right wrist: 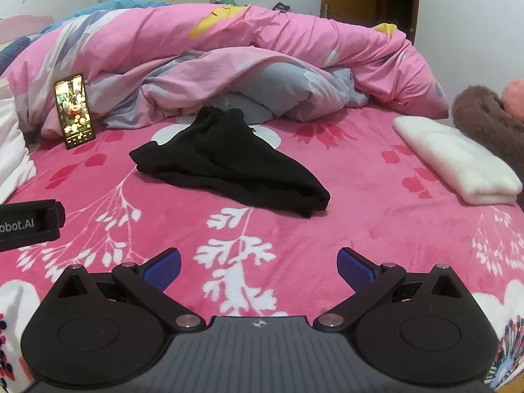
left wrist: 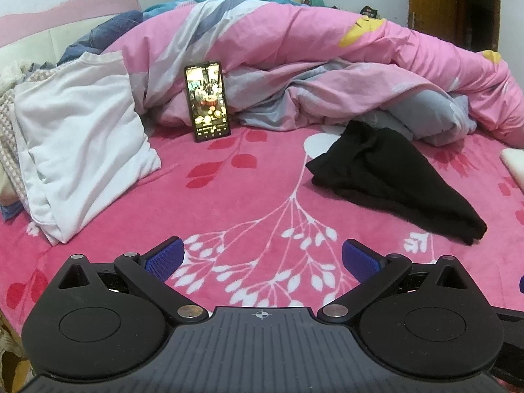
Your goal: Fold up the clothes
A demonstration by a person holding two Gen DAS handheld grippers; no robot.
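Pink floral bedding covers the bed [right wrist: 344, 203] that carries everything we see. Our left hand-held gripper [left wrist: 263, 257] hovers over the near edge of the bed, its blue pads [left wrist: 165, 258] spread wide and holding nothing. Our right hand-held gripper [right wrist: 258, 260] hovers over the same near edge — jaws likewise spread wide, nothing between them. In the right wrist view, a black part of the left gripper's body shows at the left side of the picture, above the bed.

Farther out, toward the middle of the bed, we see the black garment [right wrist: 229, 160] lying crumpled in a loose heap, one tapered end pointing at the near edge; it lies apart from both grippers. At the left edge of the bed sits a folded white garment [left wrist: 82, 140], leaning on a pile of other clothes. At the right edge lies a folded white towel [right wrist: 458, 163], with a brown furry item [right wrist: 481, 118] just beyond it. Along the far edge, a bunched pink and grey duvet [right wrist: 229, 52] stretches across the bed — a phone [left wrist: 207, 101] with a lit screen stands propped against it.
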